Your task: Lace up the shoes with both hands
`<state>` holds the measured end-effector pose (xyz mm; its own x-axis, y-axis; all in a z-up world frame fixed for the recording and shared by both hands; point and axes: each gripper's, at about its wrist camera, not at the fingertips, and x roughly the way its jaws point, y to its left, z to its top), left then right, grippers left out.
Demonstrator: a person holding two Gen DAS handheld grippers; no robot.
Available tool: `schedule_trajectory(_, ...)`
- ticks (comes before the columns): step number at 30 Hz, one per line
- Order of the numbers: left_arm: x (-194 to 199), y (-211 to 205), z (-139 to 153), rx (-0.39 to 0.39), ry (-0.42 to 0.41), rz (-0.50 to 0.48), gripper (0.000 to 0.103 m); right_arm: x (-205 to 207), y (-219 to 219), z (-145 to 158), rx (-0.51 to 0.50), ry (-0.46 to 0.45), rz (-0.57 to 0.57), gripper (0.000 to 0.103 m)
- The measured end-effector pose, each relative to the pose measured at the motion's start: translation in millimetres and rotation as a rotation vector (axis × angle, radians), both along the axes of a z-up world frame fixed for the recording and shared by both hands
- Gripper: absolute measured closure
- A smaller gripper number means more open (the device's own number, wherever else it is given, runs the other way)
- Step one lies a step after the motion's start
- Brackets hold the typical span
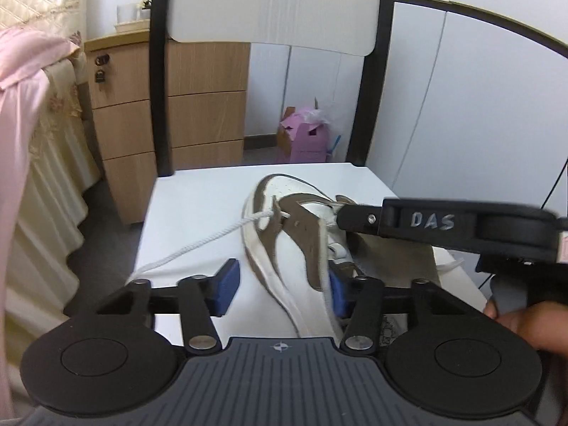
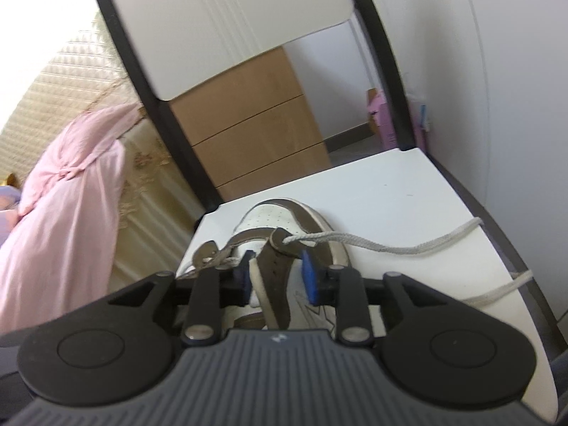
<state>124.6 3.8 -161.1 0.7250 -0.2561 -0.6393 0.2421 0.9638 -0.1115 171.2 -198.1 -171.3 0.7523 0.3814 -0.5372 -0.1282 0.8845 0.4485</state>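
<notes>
Your jaws stand part-open on both sides, pressing on nothing I can make out. The right gripper point(image 2: 277, 278) straddles the brown eyelet flap point(image 2: 275, 266) of the shoe point(image 2: 284, 220), its blue pads either side of the flap with daylight showing — likely to steady the flap or take it next. The left gripper point(image 1: 280, 285) is spread wider around the shoe's near flank; one pad hangs over bare seat, the other sits against or just behind the upper, and I cannot tell whether it touches. The shoe lies on the white chair seat point(image 2: 390, 184), toe toward the backrest, so both of you reach the eyelets from behind. The white lace point(image 2: 372, 245) runs out of a front eyelet and trails loose across the seat — only one eyelet threaded, so the lacing looks barely begun. Your left camera alone shows the right gripper's black finger reaching over the tongue, and a hand point(image 1: 525, 323) on its handle; your right camera alone shows the lace's long slack looping to the seat edge.
</notes>
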Motion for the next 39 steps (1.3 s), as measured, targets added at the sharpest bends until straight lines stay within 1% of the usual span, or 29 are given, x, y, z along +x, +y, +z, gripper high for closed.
schedule_trajectory(1,-1,-1,0,0.001,-0.003,-0.008,0.067,-1,-2,3,0.005,-0.006,0.018,0.057)
schedule_trajectory(2,-1,-2,0,0.004,-0.007,-0.012,0.07,-3,-4,6,0.01,-0.014,0.037,0.048)
schedule_trajectory(3,-2,-3,0,0.007,-0.011,-0.016,0.072,-6,-9,10,0.029,-0.032,0.052,0.044)
schedule_trajectory(5,-3,-3,-1,-0.001,-0.01,-0.029,0.073,-15,-21,18,0.077,-0.075,0.08,0.024)
schedule_trajectory(7,-2,-2,0,-0.004,-0.001,-0.031,0.072,-22,-38,28,0.111,-0.119,0.075,0.016)
schedule_trajectory(9,-1,0,2,-0.014,0.001,-0.034,0.068,-26,-56,35,0.119,-0.139,0.038,0.015)
schedule_trajectory(10,-1,2,4,-0.018,-0.003,-0.033,0.059,-28,-66,38,0.122,-0.148,0.017,0.014)
schedule_trajectory(11,-2,3,5,-0.021,-0.01,-0.031,0.045,-28,-75,40,0.12,-0.145,-0.016,0.013)
schedule_trajectory(12,-3,5,7,-0.024,-0.018,-0.029,0.039,-27,-84,40,0.12,-0.133,-0.048,0.013)
schedule_trajectory(14,-6,7,11,-0.032,-0.035,-0.03,0.035,-25,-99,38,0.124,-0.105,-0.11,0.013)
schedule_trajectory(16,-8,8,15,-0.052,-0.047,-0.034,0.029,-20,-112,31,0.132,-0.054,-0.16,0.013)
schedule_trajectory(18,-9,9,18,-0.078,-0.072,-0.042,0.021,-9,-117,20,0.127,0.034,-0.155,0.013)
schedule_trajectory(19,-9,8,19,-0.083,-0.08,-0.045,0.02,-3,-116,14,0.103,0.086,-0.127,0.013)
schedule_trajectory(21,-8,7,20,-0.087,-0.092,-0.053,0.019,10,-108,3,0.026,0.18,-0.046,0.015)
schedule_trajectory(22,-8,7,20,-0.091,-0.096,-0.056,0.018,15,-100,0,-0.033,0.2,0.013,0.021)
schedule_trajectory(23,-7,8,20,-0.101,-0.095,-0.057,0.018,17,-92,0,-0.094,0.198,0.072,0.027)
schedule_trajectory(24,-6,10,20,-0.113,-0.093,-0.059,0.018,20,-84,0,-0.156,0.189,0.13,0.029)
schedule_trajectory(26,-3,15,22,-0.137,-0.09,-0.057,0.018,25,-69,0,-0.289,0.179,0.28,0.038)
schedule_trajectory(28,-2,20,23,-0.163,-0.097,-0.058,0.018,30,-65,-2,-0.355,0.179,0.358,0.04)
schedule_trajectory(29,-1,23,23,-0.171,-0.098,-0.054,0.018,32,-64,-2,-0.383,0.18,0.392,0.044)
schedule_trajectory(30,0,25,23,-0.174,-0.095,-0.046,0.019,31,-65,-4,-0.393,0.187,0.415,0.047)
schedule_trajectory(31,2,28,22,-0.176,-0.091,-0.038,0.019,30,-66,-6,-0.397,0.197,0.436,0.054)
schedule_trajectory(32,4,29,22,-0.176,-0.089,-0.032,0.019,30,-64,-8,-0.425,0.198,0.456,0.057)
schedule_trajectory(34,6,32,20,-0.177,-0.084,-0.025,0.02,30,-58,-10,-0.492,0.199,0.489,0.058)
schedule_trajectory(36,7,32,20,-0.18,-0.081,-0.032,0.022,33,-57,-17,-0.514,0.224,0.503,0.062)
schedule_trajectory(38,7,32,20,-0.178,-0.084,-0.046,0.022,37,-59,-22,-0.525,0.245,0.496,0.075)
schedule_trajectory(39,7,31,20,-0.175,-0.085,-0.054,0.022,38,-61,-24,-0.519,0.253,0.49,0.077)
